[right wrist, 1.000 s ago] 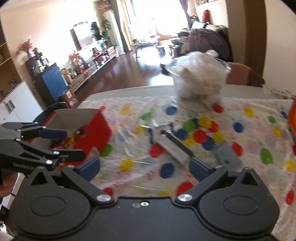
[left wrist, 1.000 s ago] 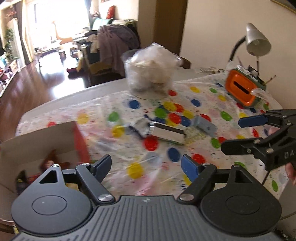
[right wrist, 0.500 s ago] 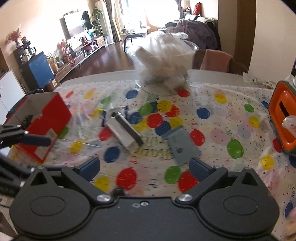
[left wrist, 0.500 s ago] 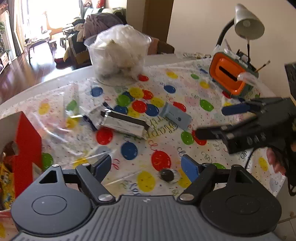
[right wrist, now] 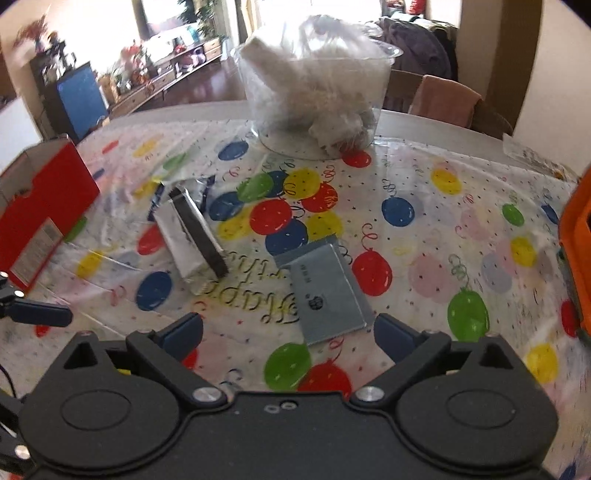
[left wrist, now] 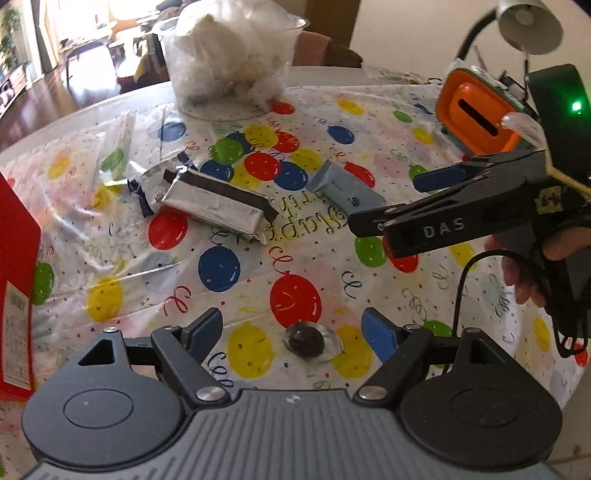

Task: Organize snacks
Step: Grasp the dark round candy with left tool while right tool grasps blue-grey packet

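My left gripper (left wrist: 291, 328) is open low over the balloon-print tablecloth (left wrist: 258, 266). A small dark candy in a clear wrapper (left wrist: 308, 343) lies between its fingers, untouched. A silver snack bar (left wrist: 218, 203) lies further ahead, with a grey-blue packet (left wrist: 345, 186) to its right. My right gripper (left wrist: 386, 201) reaches in from the right, just beside that packet. In the right wrist view, the right gripper (right wrist: 288, 336) has its jaws closing, still wide. The grey-blue packet (right wrist: 325, 291) has its near edge between the tips, with no pad on it. The silver bar (right wrist: 192, 236) lies to the left.
A red cardboard box (left wrist: 18, 258) stands at the left edge, also as the red box (right wrist: 37, 210). A clear tub of white wrapped things (left wrist: 229, 55) sits at the back. An orange holder (left wrist: 476, 114) and a desk lamp (left wrist: 528, 22) stand at the far right. Crinkled clear plastic (left wrist: 110, 155) lies left.
Both grippers have sunk and moved forward over the table. The wrapped candy now sits between the left fingers, and the grey-blue packet has come up to the right gripper's tips.
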`<state>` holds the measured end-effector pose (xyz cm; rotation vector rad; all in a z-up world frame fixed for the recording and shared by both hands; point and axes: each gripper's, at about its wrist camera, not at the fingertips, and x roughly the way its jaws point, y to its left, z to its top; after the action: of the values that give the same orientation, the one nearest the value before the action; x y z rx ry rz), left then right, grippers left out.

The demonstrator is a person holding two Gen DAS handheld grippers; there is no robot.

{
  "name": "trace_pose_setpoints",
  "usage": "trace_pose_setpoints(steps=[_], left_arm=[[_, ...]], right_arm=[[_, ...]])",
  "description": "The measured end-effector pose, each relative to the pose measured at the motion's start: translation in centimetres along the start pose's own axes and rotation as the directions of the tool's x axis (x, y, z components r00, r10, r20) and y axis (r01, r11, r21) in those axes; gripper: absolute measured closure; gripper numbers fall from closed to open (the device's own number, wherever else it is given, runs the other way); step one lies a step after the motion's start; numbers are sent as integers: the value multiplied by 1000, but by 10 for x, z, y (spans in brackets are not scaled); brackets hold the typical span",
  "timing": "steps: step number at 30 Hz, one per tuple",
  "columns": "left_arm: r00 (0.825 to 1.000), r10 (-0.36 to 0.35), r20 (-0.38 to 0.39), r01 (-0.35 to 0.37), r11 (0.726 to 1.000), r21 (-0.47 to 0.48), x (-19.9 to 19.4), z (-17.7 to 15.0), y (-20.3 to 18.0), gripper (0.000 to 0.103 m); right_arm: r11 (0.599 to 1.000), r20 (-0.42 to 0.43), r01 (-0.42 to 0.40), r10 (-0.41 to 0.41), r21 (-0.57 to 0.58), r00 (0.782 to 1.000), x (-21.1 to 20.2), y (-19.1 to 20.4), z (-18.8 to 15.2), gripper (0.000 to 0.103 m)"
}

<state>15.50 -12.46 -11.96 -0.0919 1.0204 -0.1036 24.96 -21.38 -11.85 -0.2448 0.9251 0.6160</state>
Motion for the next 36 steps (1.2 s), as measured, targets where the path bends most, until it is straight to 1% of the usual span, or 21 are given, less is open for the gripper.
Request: trace_pose_setpoints(steps=[3,5,10,12,14,15,17,19,24,25,26,29,31,34,36], left_arm=[[1000,3,-13,-3,1000,-12,10,-2,-1,20],[1000,12,-8,-12,1000,5,13,-6,-5,20],[1000,6,-31,-5,999,46,26,-10,-14,22],[999,9,-36,-7,998,60,30,-11,-17,23],[999,7,-44,-4,998,69,34,-12,-18,30],[999,8,-48,-5,997,73,36,-12,-18,31],[998,15,-65,-10,997,72,41,-13,-17,39],[996,9,-86,-3,998,69,45,-14,-15,44],[996,-1,-94,7,998,69,48,-14,-14,53],[995,-2,-95,9,997,71,48,-14,-13,57],[996,-1,-93,8,997,75,48,-14,-14,58],[996,-2,-89,9,997,79,48,-14,-13,60],[996,-6,-89,12,998,68,48,-14,-12,62],[996,-10,-89,15,999,52,49,-12,-9,64],[996,-12,-87,16,999,42,49,-12,-7,65]], right_arm=[[999,-13,11,-11,-47,1000,16,-3,5,7],[998,-22,6,-8,-63,1000,26,-7,8,9],[996,-41,7,-10,-84,999,48,-14,13,17],[996,-43,5,-8,-84,999,54,-14,15,19],[997,-40,1,-4,-77,999,61,-15,18,21],[997,-40,-3,0,-78,999,64,-15,18,23],[996,-38,4,-7,-89,999,69,-13,20,24],[995,-36,4,-7,-97,999,71,-12,20,27],[996,-28,6,-8,-94,1000,75,-13,23,32],[995,-22,7,-9,-96,1000,75,-13,23,33],[995,-20,7,-9,-96,1000,76,-13,23,33],[995,-9,10,-11,-97,1000,75,-12,23,42],[995,-6,11,-11,-95,1000,74,-11,23,52],[995,-2,16,-16,-98,1000,72,-10,21,57],[994,2,26,-26,-103,1000,70,-8,19,57]])
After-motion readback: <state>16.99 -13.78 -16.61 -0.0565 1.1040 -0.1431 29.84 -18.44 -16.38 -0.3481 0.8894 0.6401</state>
